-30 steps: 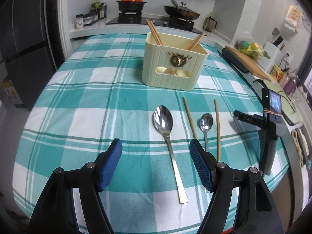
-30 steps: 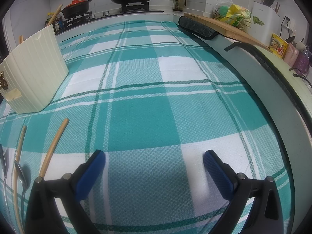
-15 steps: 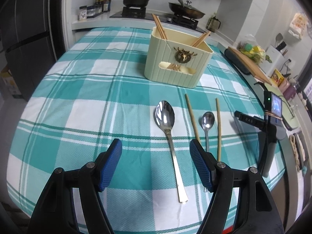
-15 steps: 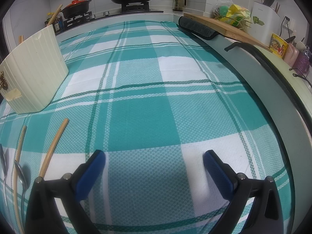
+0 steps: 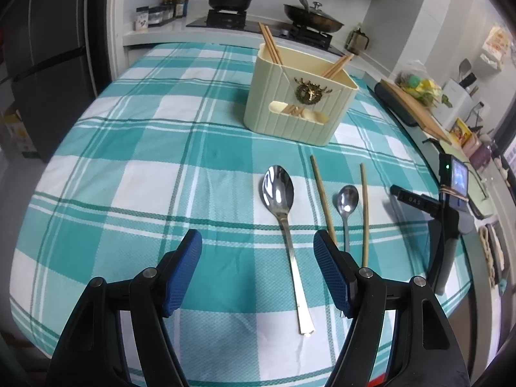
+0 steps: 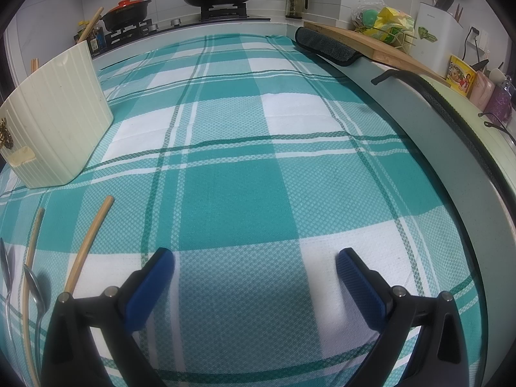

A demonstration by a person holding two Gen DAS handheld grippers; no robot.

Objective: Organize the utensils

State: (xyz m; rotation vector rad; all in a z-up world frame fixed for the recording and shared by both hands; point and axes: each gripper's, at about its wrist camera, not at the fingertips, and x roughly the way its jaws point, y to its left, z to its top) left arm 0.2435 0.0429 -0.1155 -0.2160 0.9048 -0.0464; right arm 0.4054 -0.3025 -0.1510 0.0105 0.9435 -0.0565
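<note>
Left gripper (image 5: pixel 258 251): jaws apart, empty; big spoon (image 5: pixel 283 222) lies just ahead between them
Right gripper (image 6: pixel 254 266): apart, empty, over bare tablecloth (image 6: pixel 258 174); chopsticks (image 6: pixel 87 245) to its left
Holder (image 5: pixel 300 106): beyond spoons

Soft, even indoor light is filling both views, casting only faint shadows. Bright glare is gleaming off the large spoon (image 5: pixel 278 190). Fisheye distortion is bending the checked tablecloth (image 6: pixel 258 161), and corners are darkening to black.
</note>
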